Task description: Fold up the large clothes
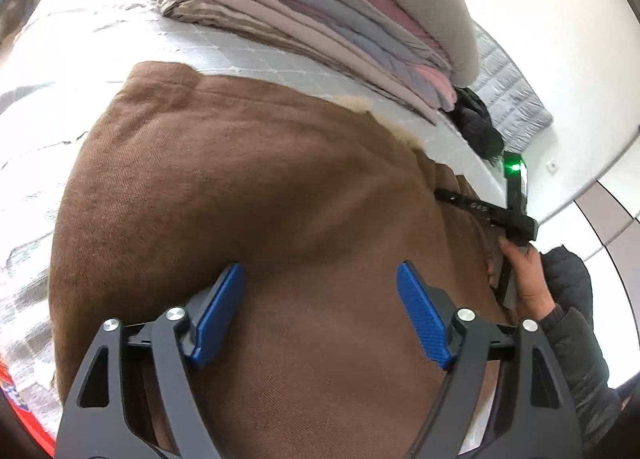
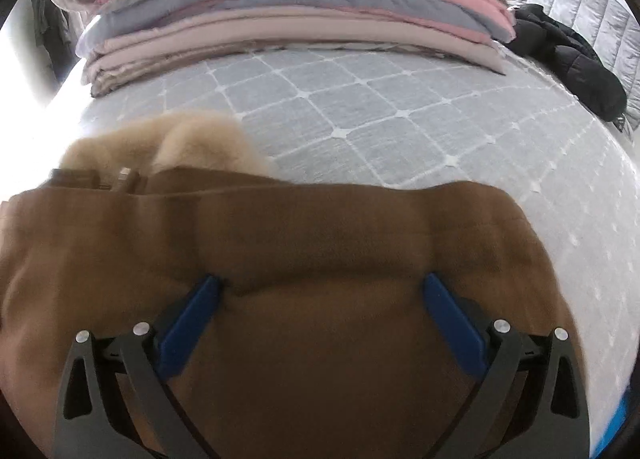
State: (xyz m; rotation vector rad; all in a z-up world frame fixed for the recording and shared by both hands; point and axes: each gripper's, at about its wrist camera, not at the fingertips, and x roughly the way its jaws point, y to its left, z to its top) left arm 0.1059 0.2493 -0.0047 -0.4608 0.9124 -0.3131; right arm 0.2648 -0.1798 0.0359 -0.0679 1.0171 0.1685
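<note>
**A:** What is on the bed?

**B:** A large brown coat (image 2: 304,259) with a pale fur collar (image 2: 168,143) lies on the grey quilted bed (image 2: 400,119), along its near edge. At the far edge sits a tall stack of folded blankets (image 2: 280,15), with a black jacket (image 2: 568,59) beside it at the far right corner.

**A:** And the grippers?

**B:** The left gripper (image 1: 320,303) is spread wide, its blue pads right above the coat's brown cloth, pinching nothing. The right gripper (image 2: 320,311) is also spread wide over the coat, nothing caught between its pads. In the left wrist view, a person's hand (image 1: 524,279) in a dark sleeve holds the right tool at the coat's right side.

**A:** Which step is this?

**B:** It looks like a point between folds: the coat seems partly doubled over, with both grippers free. The next move probably calls for each gripper to close on an edge of the thick cloth, taking every layer, then carry it across evenly so the bulky fabric doesn't slide apart.
</note>
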